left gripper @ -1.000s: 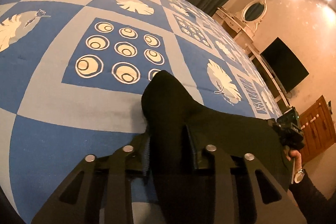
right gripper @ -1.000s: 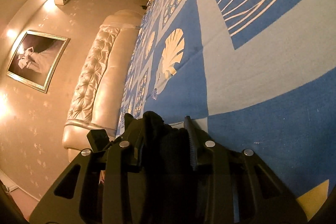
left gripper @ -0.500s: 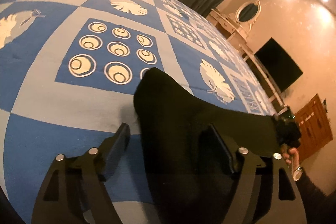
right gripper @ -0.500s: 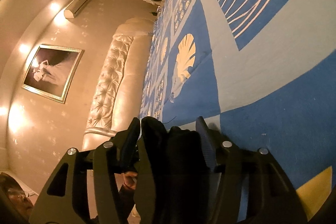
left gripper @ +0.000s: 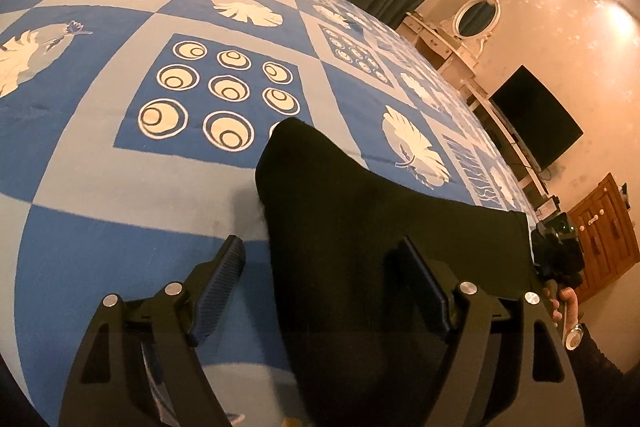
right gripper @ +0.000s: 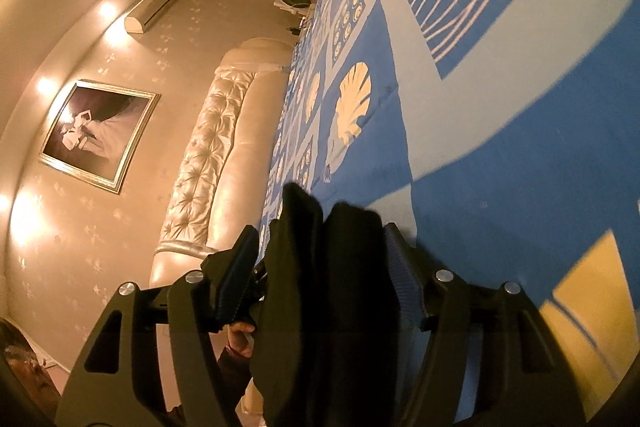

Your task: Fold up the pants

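A: Where are the pants (left gripper: 372, 227)?

B: Lying on the bed (left gripper: 120, 187), a dark folded strip that runs from the left gripper (left gripper: 320, 275) across to the right gripper (right gripper: 316, 267). Both sets of jaws have just been opening. The left ones stand wide, pads clear of the cloth, which lies between them but is not held.

A: And the right?

B: Partly open, with bunched cloth between the pads (the near pad may be brushing it, but the dark fabric hides that).

A: What could go wrong?

B: If either gripper pulls back while the ribbed pads catch the fabric, I think it drags an end along and spoils the fold. The bunched right end also looks springy, so it might flop open unaided.
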`<act>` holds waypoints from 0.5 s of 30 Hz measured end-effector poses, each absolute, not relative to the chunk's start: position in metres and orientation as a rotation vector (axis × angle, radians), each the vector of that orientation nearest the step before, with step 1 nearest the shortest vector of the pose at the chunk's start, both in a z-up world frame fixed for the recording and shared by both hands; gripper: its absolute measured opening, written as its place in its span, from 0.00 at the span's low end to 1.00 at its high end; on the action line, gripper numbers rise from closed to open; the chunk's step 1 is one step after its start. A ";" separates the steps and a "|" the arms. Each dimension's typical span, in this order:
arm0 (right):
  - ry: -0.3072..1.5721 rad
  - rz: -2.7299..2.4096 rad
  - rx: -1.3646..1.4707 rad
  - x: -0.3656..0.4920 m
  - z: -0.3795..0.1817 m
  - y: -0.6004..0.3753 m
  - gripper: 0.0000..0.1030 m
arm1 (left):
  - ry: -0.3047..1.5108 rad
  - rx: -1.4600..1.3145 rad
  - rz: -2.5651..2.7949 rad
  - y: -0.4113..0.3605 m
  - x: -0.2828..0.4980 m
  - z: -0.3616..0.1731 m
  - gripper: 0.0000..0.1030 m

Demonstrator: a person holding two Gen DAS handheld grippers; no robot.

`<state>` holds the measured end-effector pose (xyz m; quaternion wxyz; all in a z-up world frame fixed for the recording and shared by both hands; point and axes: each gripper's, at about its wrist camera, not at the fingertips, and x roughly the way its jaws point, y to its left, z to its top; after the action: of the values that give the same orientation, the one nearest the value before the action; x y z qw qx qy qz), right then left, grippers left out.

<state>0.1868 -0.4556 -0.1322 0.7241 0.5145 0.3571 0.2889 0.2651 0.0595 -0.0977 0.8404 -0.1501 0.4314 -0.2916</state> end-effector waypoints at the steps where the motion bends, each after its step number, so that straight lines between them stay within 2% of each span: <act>1: 0.787 0.637 1.136 0.185 -0.132 -0.456 0.62 | 0.912 -0.316 -0.613 0.060 0.264 -0.097 0.76; 15: 0.786 0.608 1.168 0.141 -0.135 -0.457 0.63 | 0.905 -0.307 -0.548 0.072 0.224 -0.096 0.80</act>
<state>0.1411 -0.4567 -0.1349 0.7201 0.5285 0.3555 0.2753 0.2244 0.0718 -0.0956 0.8521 -0.1460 0.4299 -0.2605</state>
